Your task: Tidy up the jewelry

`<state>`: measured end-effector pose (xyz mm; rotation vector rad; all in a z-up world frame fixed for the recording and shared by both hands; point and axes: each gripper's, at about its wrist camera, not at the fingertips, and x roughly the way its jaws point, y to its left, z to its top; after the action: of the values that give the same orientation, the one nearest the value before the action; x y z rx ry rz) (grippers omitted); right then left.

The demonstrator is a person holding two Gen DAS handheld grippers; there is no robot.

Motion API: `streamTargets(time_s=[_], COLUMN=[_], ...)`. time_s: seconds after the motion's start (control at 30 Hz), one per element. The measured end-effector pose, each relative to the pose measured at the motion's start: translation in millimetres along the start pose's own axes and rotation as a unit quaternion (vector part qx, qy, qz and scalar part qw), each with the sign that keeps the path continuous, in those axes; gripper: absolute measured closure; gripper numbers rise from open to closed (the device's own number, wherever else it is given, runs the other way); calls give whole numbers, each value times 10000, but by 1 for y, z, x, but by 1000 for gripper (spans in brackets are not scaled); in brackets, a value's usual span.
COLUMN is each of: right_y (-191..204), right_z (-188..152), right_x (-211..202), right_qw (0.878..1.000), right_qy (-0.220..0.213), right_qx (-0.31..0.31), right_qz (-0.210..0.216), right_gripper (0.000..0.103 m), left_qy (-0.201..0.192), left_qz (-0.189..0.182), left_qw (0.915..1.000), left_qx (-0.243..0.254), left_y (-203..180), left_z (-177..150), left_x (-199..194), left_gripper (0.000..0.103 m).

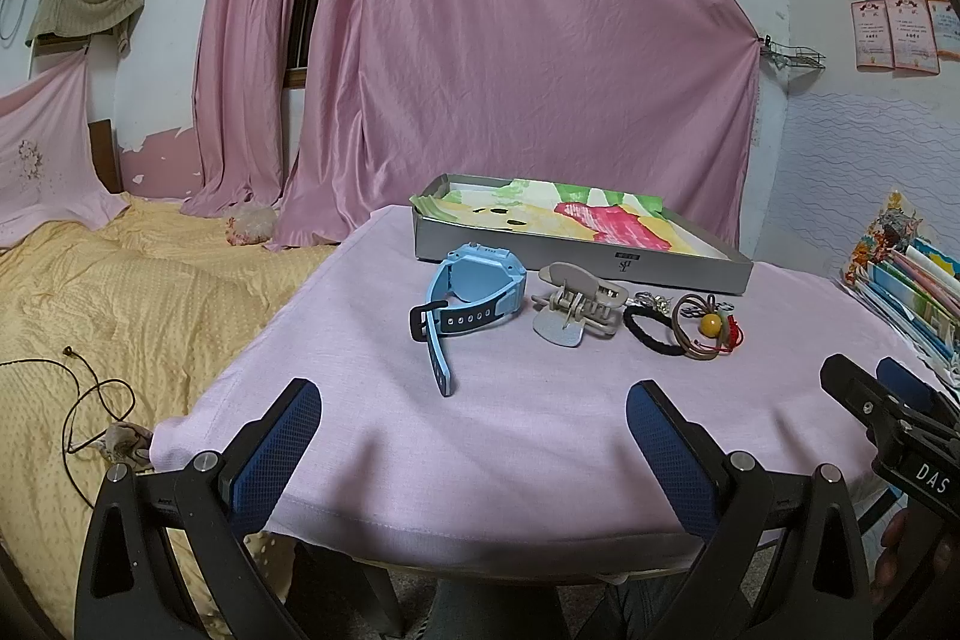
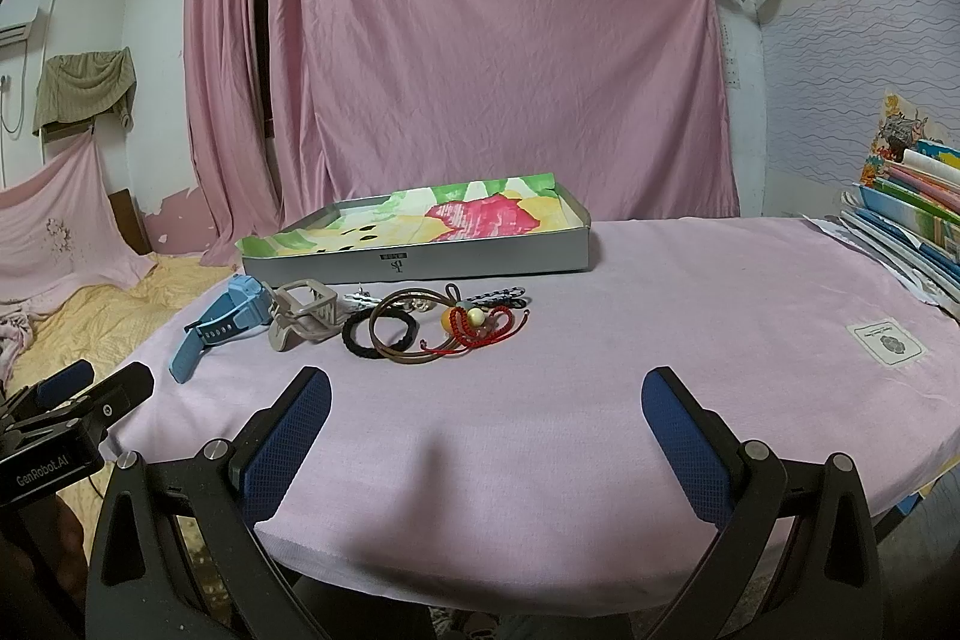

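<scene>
A light-blue plastic smartwatch (image 1: 474,292), beige claw hair clip (image 1: 573,307) and tangle of black, brown and red cord bands (image 2: 432,325) lie in a row just before the shallow grey cardboard tray (image 1: 576,259) — likely staged for loading. Left gripper (image 1: 474,451) and right gripper (image 2: 489,439) hover at the near table edge, both spread wide and empty.

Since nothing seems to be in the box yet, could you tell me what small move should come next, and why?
Probably advance the open left gripper toward the light blue plastic smartwatch: it lies nearest that gripper, apart from the beige claw hair clip, and the shallow grey box with colourful lining behind it holds no jewelry yet.
</scene>
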<state>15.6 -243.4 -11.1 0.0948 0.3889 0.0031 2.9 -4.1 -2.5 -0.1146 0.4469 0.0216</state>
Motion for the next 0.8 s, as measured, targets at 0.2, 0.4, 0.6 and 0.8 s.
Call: streamTargets(time_s=[0.2,0.4,0.6,0.8], right_y=[-1,0,-4,-3], right_z=[1,1,-1,-1], right_x=[-1,-1,-2,-3], right_qw=[10000,10000,10000,9998], right_qy=[0,8,-36,-188], right_qx=[16,23,48,-47], right_qz=[-13,-13,22,39], right_gripper=[1,1,1,1], left_qy=[2,-3,-68,-90], left_qz=[0,-4,136,180], left_qw=[10000,10000,9999,9998], left_qx=[-2,-5,-11,-7], left_y=[0,0,-9,-2], left_z=[0,0,0,5], left_x=[0,0,-2,-5], left_gripper=[1,1,1,1])
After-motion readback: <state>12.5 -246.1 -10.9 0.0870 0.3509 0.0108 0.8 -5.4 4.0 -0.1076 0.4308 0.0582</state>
